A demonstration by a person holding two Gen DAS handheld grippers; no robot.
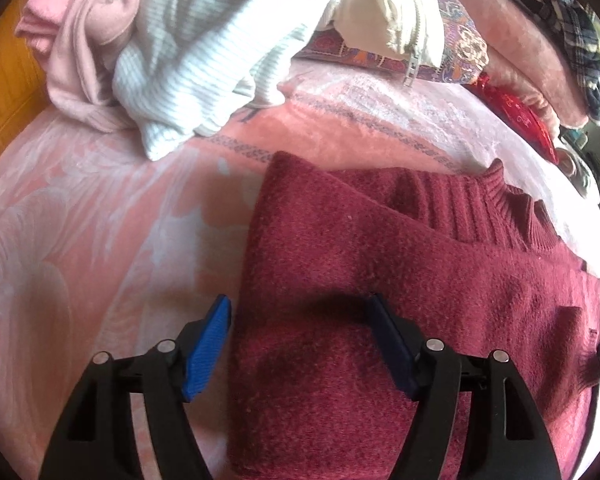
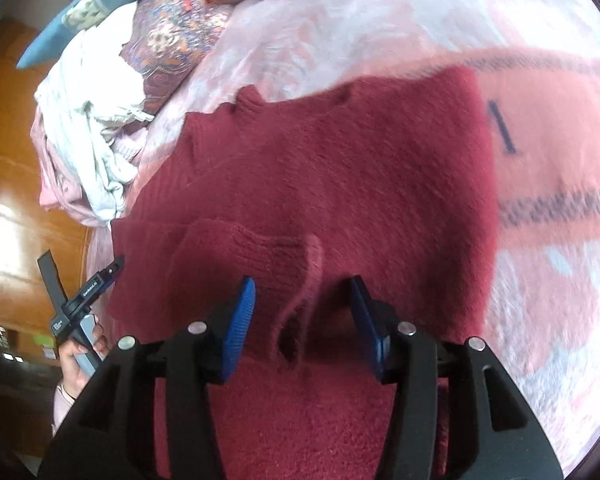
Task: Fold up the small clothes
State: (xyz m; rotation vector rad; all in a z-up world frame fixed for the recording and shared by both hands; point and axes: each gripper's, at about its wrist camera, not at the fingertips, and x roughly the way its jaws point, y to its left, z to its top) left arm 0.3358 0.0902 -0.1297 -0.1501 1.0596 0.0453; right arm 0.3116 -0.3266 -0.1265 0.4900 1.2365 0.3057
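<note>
Dark red knit sweater (image 1: 380, 280), partly folded, flat on pink blanket (image 1: 80, 240)

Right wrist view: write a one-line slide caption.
Open right gripper over a raised fold in the red sweater on the pink blanket.

Little can be read. In the right wrist view, the black handheld left gripper (image 2: 82, 300), held in a person's hand (image 2: 76, 364) at the left edge, carries a line of small white lettering along its body that looks like a brand name, but the letters are too small to make out for certain. A second small white mark sits lower on the same body, unreadable.
</note>
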